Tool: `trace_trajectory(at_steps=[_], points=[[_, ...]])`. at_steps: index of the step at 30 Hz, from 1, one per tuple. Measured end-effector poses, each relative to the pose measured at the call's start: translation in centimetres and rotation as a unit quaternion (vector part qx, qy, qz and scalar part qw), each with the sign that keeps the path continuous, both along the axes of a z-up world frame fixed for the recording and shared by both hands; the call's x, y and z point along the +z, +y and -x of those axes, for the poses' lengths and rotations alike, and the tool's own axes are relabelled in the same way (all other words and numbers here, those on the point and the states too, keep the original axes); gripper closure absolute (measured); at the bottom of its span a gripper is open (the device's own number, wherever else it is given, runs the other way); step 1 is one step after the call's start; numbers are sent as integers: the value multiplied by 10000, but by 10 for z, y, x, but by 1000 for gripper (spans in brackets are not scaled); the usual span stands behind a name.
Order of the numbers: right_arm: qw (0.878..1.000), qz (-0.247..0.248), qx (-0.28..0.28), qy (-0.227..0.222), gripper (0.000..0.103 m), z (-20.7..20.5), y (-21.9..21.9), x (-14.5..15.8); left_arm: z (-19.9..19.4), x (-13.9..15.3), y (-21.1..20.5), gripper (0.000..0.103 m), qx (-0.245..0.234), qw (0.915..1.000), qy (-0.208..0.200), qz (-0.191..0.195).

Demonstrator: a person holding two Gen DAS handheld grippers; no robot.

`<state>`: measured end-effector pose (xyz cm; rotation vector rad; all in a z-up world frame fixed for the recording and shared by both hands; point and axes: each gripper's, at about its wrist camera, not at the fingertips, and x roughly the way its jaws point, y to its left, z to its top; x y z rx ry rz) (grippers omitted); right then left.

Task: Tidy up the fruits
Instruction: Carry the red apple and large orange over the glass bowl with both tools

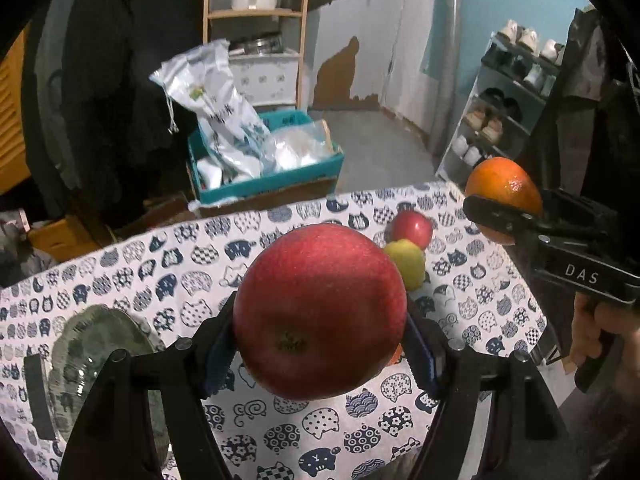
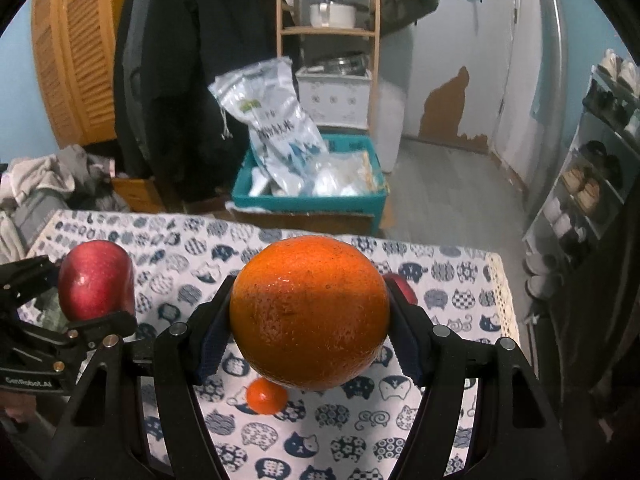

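Observation:
My left gripper point(image 1: 320, 340) is shut on a big red apple point(image 1: 320, 308), held above the cat-print tablecloth point(image 1: 160, 280). My right gripper point(image 2: 308, 332) is shut on a large orange point(image 2: 308, 312), also lifted off the cloth. In the left wrist view the right gripper point(image 1: 496, 220) with the orange point(image 1: 504, 188) shows at the right. The right wrist view has the left gripper's apple point(image 2: 96, 284) at the left. On the cloth lie a smaller red apple point(image 1: 412, 228), a yellow-green fruit point(image 1: 408, 264) and a small orange fruit point(image 2: 266, 396). A glass bowl point(image 1: 92, 360) sits at the left.
Beyond the table's far edge stands a teal crate point(image 1: 264, 180) holding plastic bags. A wooden shelf point(image 1: 256, 12) with a white pot is behind it. A shoe rack point(image 1: 504, 108) lines the right wall. Dark coats hang at the back left. A hand point(image 1: 600, 328) holds the right gripper.

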<state>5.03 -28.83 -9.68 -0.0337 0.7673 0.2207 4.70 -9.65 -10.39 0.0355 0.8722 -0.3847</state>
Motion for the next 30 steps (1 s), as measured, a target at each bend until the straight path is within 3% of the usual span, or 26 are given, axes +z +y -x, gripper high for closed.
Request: trace_trajectory(at_steps=[13, 30], points=[[9984, -249, 282, -427, 33, 11, 20, 42, 14, 35, 17, 28, 59, 9993, -351, 150], [9941, -388, 831, -576, 33, 4, 81, 65, 22, 47, 64, 28, 469, 9975, -472, 243]])
